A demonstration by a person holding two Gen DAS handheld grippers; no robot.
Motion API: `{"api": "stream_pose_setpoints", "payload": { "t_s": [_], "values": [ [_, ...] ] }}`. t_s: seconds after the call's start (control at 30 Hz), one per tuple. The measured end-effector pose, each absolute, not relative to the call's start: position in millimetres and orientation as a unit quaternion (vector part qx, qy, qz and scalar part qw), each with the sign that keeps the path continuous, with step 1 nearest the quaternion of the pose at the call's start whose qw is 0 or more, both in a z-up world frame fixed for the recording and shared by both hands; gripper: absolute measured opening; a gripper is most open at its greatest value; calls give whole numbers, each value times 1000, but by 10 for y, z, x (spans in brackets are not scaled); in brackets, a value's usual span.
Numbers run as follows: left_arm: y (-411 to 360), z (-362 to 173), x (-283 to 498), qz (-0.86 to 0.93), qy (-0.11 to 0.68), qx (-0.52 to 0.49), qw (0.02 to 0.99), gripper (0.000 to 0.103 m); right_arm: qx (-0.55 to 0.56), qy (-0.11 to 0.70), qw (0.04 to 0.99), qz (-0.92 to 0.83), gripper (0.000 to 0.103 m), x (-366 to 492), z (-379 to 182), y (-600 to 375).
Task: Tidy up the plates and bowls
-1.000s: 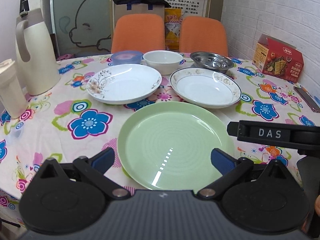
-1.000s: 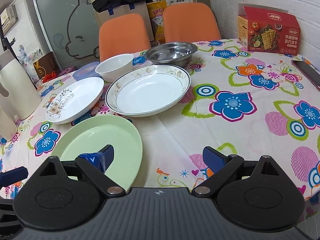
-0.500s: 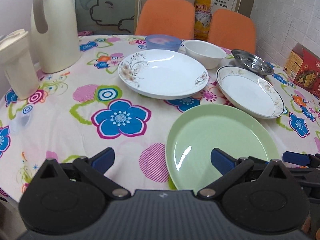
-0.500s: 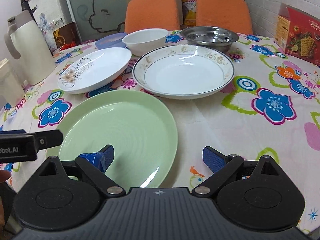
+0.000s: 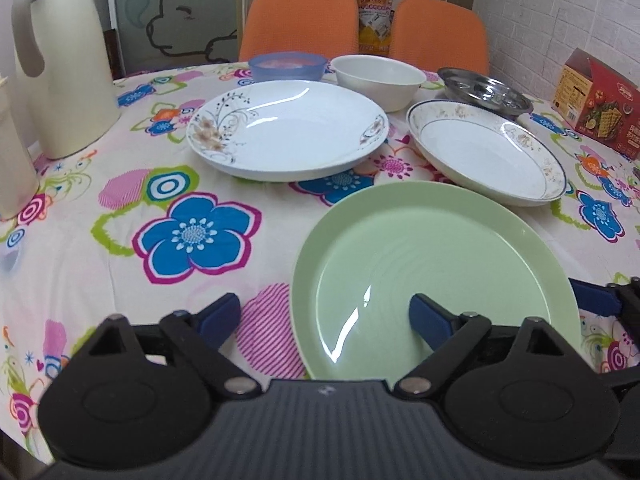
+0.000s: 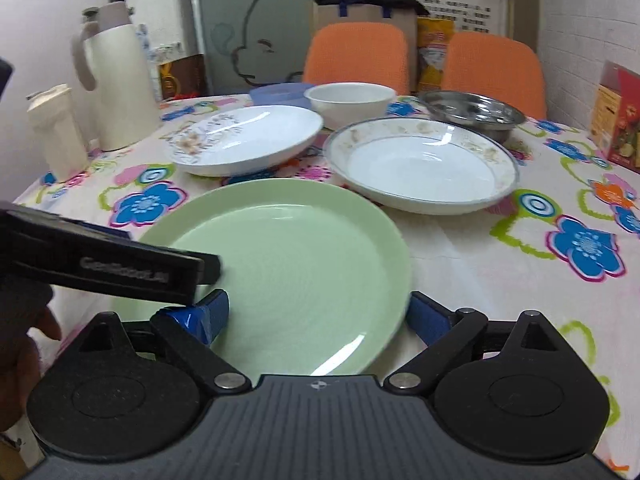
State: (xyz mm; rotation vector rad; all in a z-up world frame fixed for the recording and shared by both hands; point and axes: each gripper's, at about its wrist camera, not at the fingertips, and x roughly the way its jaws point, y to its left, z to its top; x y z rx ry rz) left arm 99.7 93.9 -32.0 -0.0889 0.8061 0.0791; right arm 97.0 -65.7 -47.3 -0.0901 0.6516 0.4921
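Both tools, the left tool (image 5: 325,317) and the right tool (image 6: 318,315), have their fingers spread apart over the green plate (image 5: 434,276) lying at the counter's (image 5: 100,248) near edge, with the two white plates (image 5: 288,130) and bowls (image 5: 378,82) toward its far edge.
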Motion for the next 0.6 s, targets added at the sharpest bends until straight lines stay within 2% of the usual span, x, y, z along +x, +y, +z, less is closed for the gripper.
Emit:
{"api": "stream_pose_setpoints", "payload": {
  "t_s": [0.03, 0.07, 0.33, 0.6],
  "values": [
    [925, -306, 986, 30, 388, -42, 920, 67, -57, 313, 919, 234, 82, 952, -487, -607],
    [889, -286, 977, 20, 386, -36, 922, 64, -59, 308, 921, 232, 82, 950, -489, -587],
    [945, -235, 938, 25, 382, -45, 923, 62, -59, 302, 925, 224, 81, 898, -425, -511],
    [1320, -112, 729, 70, 374, -58, 923, 62, -56, 286, 919, 267, 82, 806, -324, -177]
  ]
}}
